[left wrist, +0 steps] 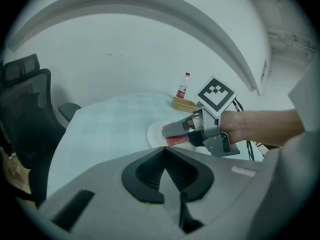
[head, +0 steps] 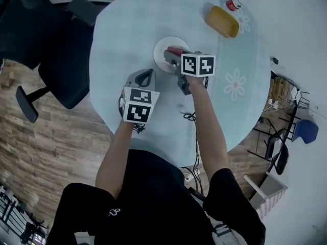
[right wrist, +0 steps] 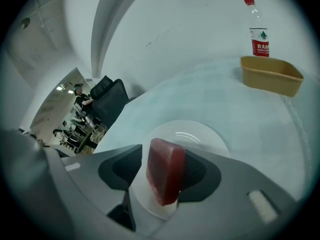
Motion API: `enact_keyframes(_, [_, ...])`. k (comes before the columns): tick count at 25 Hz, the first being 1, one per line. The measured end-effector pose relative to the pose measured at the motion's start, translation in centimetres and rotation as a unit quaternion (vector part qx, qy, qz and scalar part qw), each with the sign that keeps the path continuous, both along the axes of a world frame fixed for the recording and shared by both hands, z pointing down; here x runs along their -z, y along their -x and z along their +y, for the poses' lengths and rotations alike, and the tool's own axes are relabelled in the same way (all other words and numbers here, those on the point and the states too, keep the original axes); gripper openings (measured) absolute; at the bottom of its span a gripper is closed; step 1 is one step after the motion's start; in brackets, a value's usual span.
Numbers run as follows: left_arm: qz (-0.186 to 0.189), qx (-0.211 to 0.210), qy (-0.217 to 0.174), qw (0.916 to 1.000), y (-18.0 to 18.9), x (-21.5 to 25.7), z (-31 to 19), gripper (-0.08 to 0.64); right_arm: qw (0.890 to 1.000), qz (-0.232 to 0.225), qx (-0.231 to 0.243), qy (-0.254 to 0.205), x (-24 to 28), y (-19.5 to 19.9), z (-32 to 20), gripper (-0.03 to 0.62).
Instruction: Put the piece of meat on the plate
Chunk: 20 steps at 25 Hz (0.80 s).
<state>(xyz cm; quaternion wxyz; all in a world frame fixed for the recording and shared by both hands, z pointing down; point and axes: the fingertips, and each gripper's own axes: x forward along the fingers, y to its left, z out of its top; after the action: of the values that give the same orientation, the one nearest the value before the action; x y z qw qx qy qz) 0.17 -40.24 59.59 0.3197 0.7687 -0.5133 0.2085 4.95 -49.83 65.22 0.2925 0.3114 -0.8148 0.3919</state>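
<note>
- Your right gripper (right wrist: 166, 156) has its jaws apart, with the piece of meat (right wrist: 165, 174) standing between them. The meat leans against the right-hand jaw, and a strip of white plate shows in the gap beside the left-hand jaw, so the jaws are not squeezing it.
- The meat is a dark red slab with rounded corners and a paler band along its top edge.
- It stands on a narrow edge, its broad faces turned to the two jaws. In the right gripper view its long axis runs up and down the gap, with a thin side toward the camera.
- It sits over the near part of the plate (right wrist: 202, 134), lower end by the rim.
- Your left gripper (left wrist: 167, 159) has its jaws closed together on nothing, above the bench (left wrist: 110, 124) and short of the plate.
- Farther along the bench stand a yellow tub (right wrist: 272, 75) and a bottle (right wrist: 258, 31).
</note>
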Motion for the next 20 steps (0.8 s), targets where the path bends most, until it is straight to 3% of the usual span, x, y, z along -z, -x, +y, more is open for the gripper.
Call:
enact_keyframes(6, [0.011, 0.018, -0.010, 0.9997, 0.6, 1.2, 1.1, 0.000, 0.999, 0.023, -0.012, -0.033, 0.6, -1.3, 1.4, 0.281])
enact_keyframes(10, [0.011, 0.015, -0.036, 0.9992, 0.2, 3.4, 2.0, 0.000, 0.994, 0.044, -0.031, -0.096, 3.0, -3.9, 1.6, 0.284])
enact_keyframes(13, [0.008, 0.022, -0.044, 0.9988, 0.7, 4.4, 3.9, 0.000, 0.990, 0.028, -0.040, -0.132, 6.1, -5.1, 3.1, 0.274])
enact_keyframes(15, [0.002, 0.024, -0.057, 0.9981, 0.9, 5.7, 5.0, 0.000, 0.984, 0.004, -0.059, -0.168, 9.3, -5.8, 4.7, 0.223])
enact_keyframes(17, [-0.005, 0.025, -0.082, 0.9963, 0.9, 7.6, 6.0, 0.000, 0.972, -0.026, -0.091, -0.215, 13.0, -6.5, 6.5, 0.112])
enact_keyframes(18, [-0.005, 0.027, -0.100, 0.9946, 0.7, 8.8, 6.5, 0.000, 0.964, -0.047, -0.104, -0.239, 14.9, -6.8, 7.6, 0.022])
enact_keyframes(20, [0.010, 0.032, -0.151, 0.9880, 0.1, 11.7, 7.7, 0.000, 0.947, -0.108, -0.110, -0.281, 18.6, -6.6, 10.6, 0.009])
